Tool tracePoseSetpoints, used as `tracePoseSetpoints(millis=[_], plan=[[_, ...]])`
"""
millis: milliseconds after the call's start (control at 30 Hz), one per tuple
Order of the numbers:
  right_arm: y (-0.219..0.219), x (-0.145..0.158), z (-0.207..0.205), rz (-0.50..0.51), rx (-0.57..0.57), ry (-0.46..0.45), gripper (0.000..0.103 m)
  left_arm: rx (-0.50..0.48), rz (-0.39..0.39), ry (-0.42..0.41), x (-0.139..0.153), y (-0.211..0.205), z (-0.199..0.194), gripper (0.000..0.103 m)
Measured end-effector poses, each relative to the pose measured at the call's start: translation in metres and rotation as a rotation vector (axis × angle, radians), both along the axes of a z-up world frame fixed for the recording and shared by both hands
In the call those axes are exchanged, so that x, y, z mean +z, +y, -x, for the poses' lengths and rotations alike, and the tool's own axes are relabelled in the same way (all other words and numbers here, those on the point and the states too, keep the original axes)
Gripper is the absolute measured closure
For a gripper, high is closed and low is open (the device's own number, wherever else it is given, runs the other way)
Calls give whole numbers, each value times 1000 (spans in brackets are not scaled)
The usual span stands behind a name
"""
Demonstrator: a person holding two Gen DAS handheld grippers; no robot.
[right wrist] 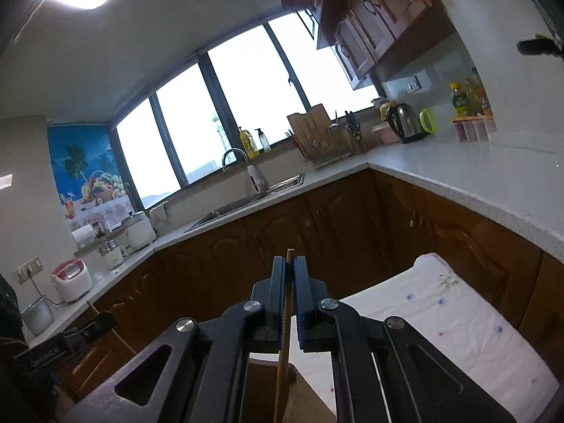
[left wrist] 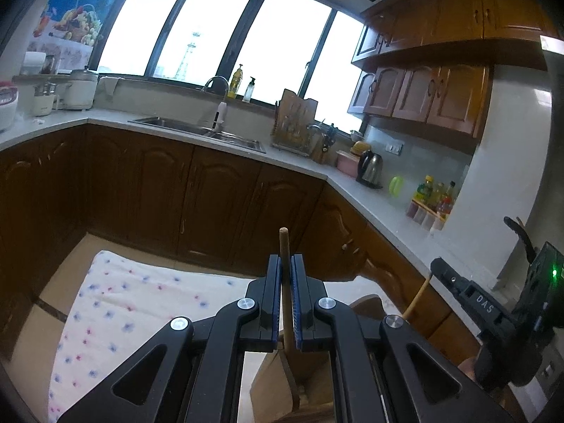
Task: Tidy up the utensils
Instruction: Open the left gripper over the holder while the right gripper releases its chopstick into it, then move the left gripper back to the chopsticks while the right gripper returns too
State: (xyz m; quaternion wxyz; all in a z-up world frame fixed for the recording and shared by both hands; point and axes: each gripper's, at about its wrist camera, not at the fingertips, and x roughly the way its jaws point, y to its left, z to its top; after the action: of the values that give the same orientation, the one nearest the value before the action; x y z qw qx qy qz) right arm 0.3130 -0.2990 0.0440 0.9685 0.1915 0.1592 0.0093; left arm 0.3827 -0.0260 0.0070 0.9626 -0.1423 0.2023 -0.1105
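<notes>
While both tools are raised high above the table, the left claw [left wrist: 286, 264] is clamped on a round wooden handle [left wrist: 284, 246], whose blunt end pokes up past the blue pads; the lower end of that utensil widens into a dark wooden blade below the claw, over a brown wooden holder [left wrist: 271, 384] that stands on the floral cloth [left wrist: 116, 303]. The right claw [right wrist: 289, 268] is pinched shut on a thin bamboo chopstick [right wrist: 285, 320], its squared tip just clearing the pads and its shaft running down toward the same brown holder [right wrist: 303, 398] at the bottom edge of the right wrist view. Whether either utensil's lower end sits inside the holder cannot be told.

Each tool shows at the edge of the other's view: the right one at the far right of the left wrist view, the left one at the lower left of the right wrist view.

Beyond, dark wooden cabinets [left wrist: 218, 194] carry a pale countertop [left wrist: 387, 208] with a steel sink [left wrist: 197, 128], a kettle [left wrist: 370, 169] and sauce bottles [left wrist: 435, 194], under a wide bright window [left wrist: 218, 31].
</notes>
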Motion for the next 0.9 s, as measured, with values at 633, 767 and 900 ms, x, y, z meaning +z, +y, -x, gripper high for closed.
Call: tracePoseSetpoints(millis=[633, 767, 900], plan=[[-8, 12, 36, -48, 61, 45, 7, 21, -6, 31, 23, 38, 64, 20], [-9, 10, 60, -61, 88, 76, 5, 46, -18, 87, 15, 50, 94, 16], [-5, 2, 89, -56, 101, 124, 5, 58, -11, 157, 9, 61, 120, 16]])
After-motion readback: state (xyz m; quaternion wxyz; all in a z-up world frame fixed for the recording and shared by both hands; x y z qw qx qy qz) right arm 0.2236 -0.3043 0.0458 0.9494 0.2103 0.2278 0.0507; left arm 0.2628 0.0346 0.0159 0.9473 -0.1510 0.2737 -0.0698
